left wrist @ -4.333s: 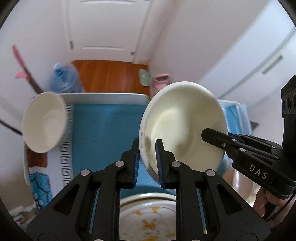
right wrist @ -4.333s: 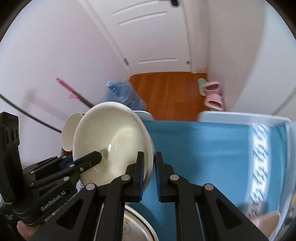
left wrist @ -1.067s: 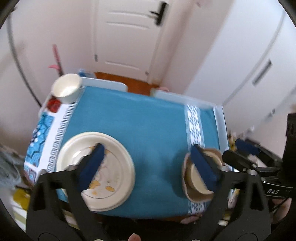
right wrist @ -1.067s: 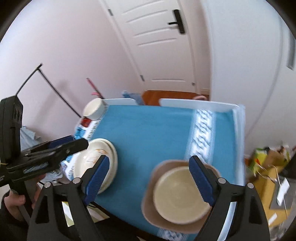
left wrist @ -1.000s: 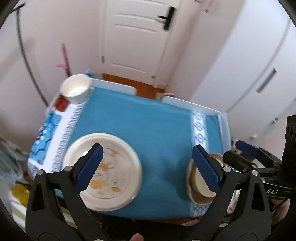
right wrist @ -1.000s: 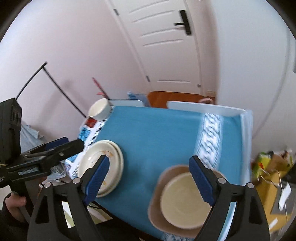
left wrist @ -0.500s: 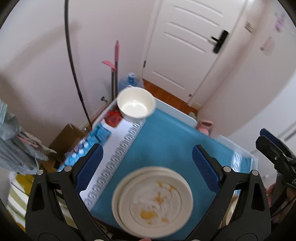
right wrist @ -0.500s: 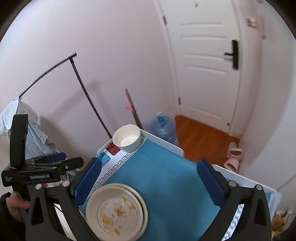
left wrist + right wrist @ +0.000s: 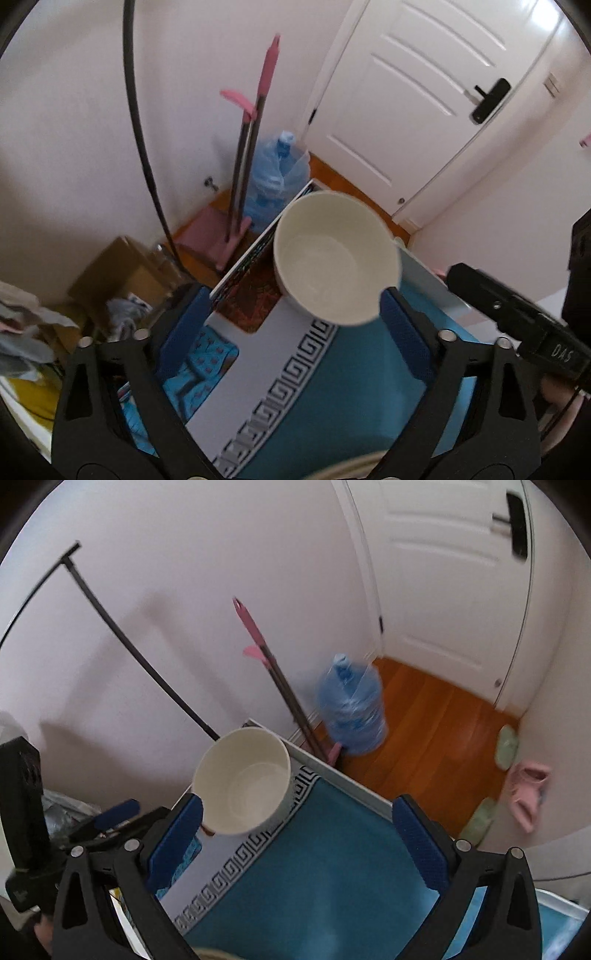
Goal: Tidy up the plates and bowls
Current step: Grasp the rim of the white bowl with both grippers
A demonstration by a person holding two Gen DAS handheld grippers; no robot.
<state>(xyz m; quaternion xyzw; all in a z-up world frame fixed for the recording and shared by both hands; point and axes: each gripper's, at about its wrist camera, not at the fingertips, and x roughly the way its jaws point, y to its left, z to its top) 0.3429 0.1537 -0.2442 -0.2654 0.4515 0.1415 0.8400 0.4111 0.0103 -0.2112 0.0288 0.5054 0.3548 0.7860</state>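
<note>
A white bowl (image 9: pixel 336 258) (image 9: pixel 243 779) stands upright and empty on the far left corner of the table, on its blue cloth (image 9: pixel 351 387) (image 9: pixel 314 867). My left gripper (image 9: pixel 295 328) hovers just short of it, its jaws wide and closing; the bowl lies ahead between the fingertips, with no pad pressing it. My right gripper (image 9: pixel 299 842) is also wide and closing slightly, with only cloth between its fingers and the bowl beyond its left pad (image 9: pixel 177 842). A plate rim (image 9: pixel 354 469) (image 9: pixel 214 954) shows at the bottom edge. Each gripper appears in the other's view.
Beyond the table's corner stand a blue water jug (image 9: pixel 351 709), a pink-handled mop (image 9: pixel 255 147) and a black rack pole (image 9: pixel 144 147). A cardboard box (image 9: pixel 122 273) and clutter lie on the floor at left. Slippers (image 9: pixel 524 786) lie by the white door (image 9: pixel 424 110).
Both grippers, earlier shut on a cream bowl, now stand wide and have swung left and down towards the white bowl at the corner. The plate slid to the bottom edge; the stacked bowls left view.
</note>
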